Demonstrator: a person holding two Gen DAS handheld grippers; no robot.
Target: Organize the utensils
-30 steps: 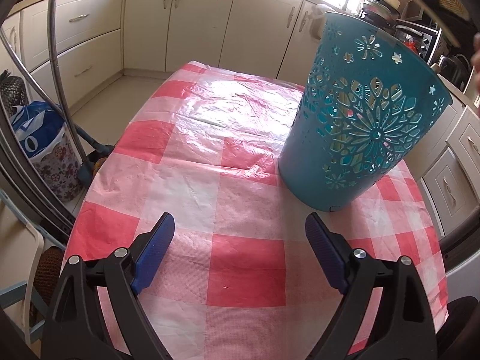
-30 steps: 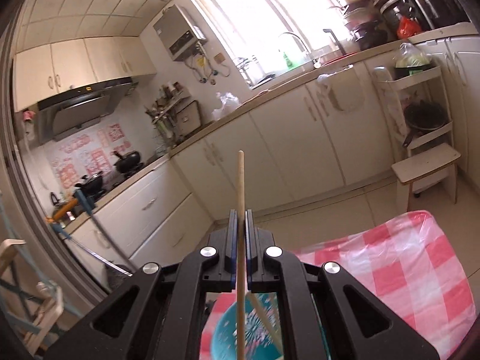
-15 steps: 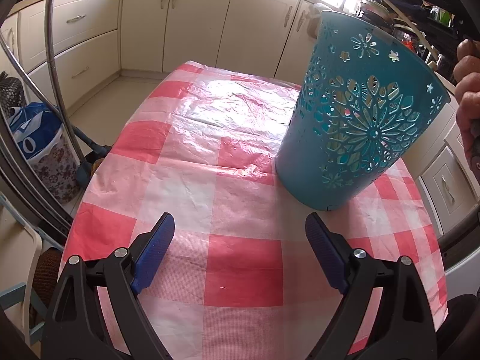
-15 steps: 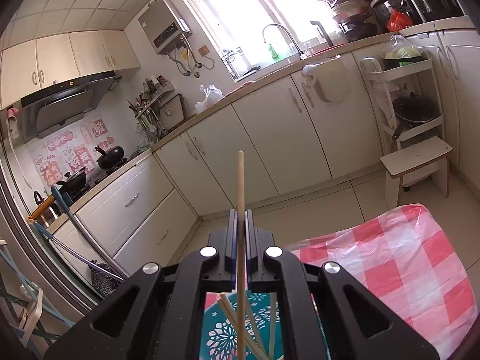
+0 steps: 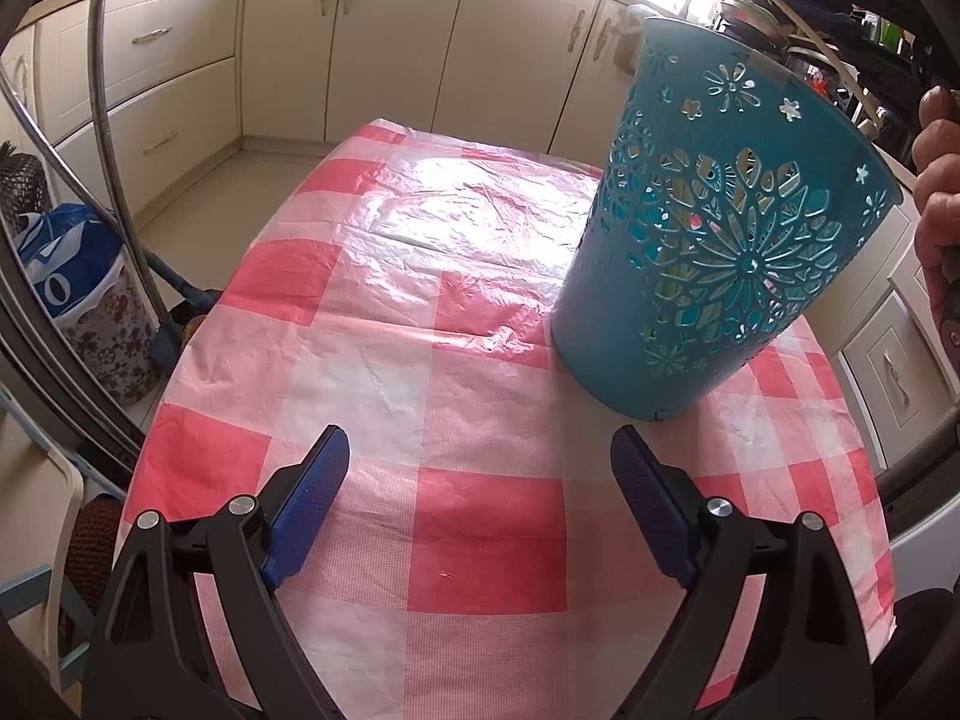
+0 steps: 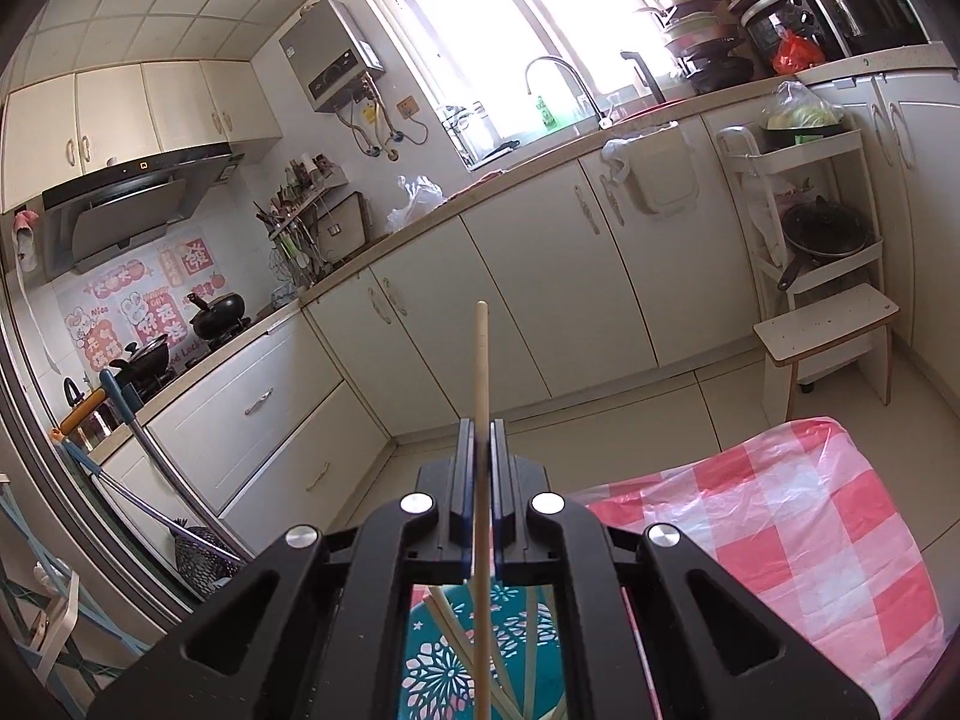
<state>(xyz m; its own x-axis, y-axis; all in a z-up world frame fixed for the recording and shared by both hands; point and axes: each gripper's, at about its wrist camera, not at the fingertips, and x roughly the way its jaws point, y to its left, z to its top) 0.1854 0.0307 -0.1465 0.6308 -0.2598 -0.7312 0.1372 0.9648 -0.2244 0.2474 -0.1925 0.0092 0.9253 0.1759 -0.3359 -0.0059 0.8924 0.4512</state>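
Chopstick (image 6: 481, 372), light, stiff, slippery, is pinched mid-shaft by right gripper (image 6: 480, 444) above teal basket (image 5: 720, 228); left gripper (image 5: 480, 474) is held spread, empty, near basket.

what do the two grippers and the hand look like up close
Both the left gripper and right gripper have matte black angular plastic frames with round silver bolts and textured dark blue fingers. The person's hand is bare; no sleeve or cable is visible.

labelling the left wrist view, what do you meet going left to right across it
blue bag → left gripper over the checked tablecloth → teal basket → person's hand at the right edge
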